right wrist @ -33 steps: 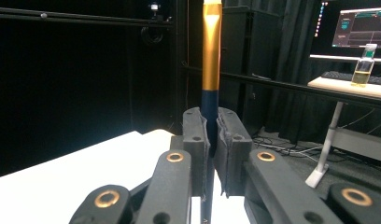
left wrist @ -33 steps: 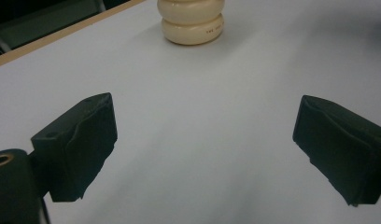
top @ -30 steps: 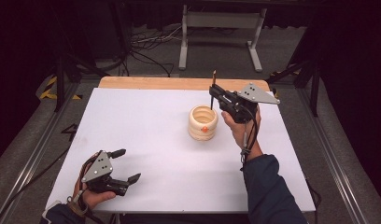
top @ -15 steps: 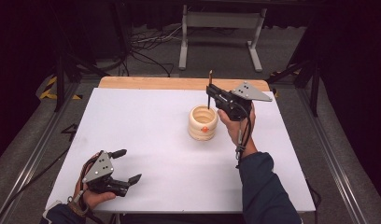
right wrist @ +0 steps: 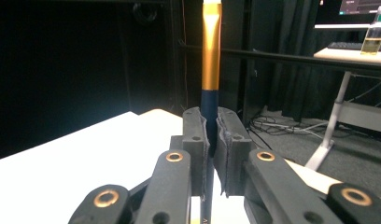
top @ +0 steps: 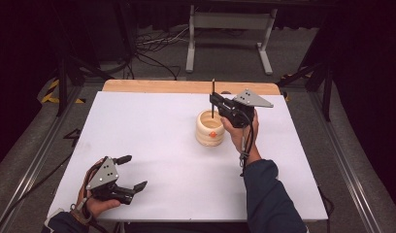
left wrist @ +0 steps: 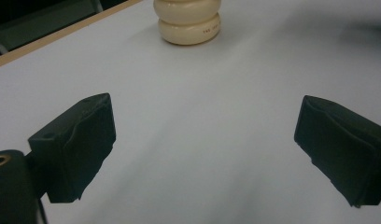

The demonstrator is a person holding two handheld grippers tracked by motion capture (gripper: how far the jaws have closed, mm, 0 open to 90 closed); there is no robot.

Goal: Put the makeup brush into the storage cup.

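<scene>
Now the right gripper (top: 214, 101) is pinched tight on a thin brush (top: 213, 97). The brush stands straight up, and its low end hangs just over the open top of the pot (top: 209, 128). In the right gripper view, the brush (right wrist: 210, 70) has a dark blue handle and a gold band higher up, and the two jaws squeeze the blue part.

The cream pot sits on the white table (top: 152, 126), and a small orange thing shows inside the pot. The left gripper (top: 129, 172) rests on the table well apart from the pot, nearer the person. Its jaws stand wide open with nothing between them.
</scene>
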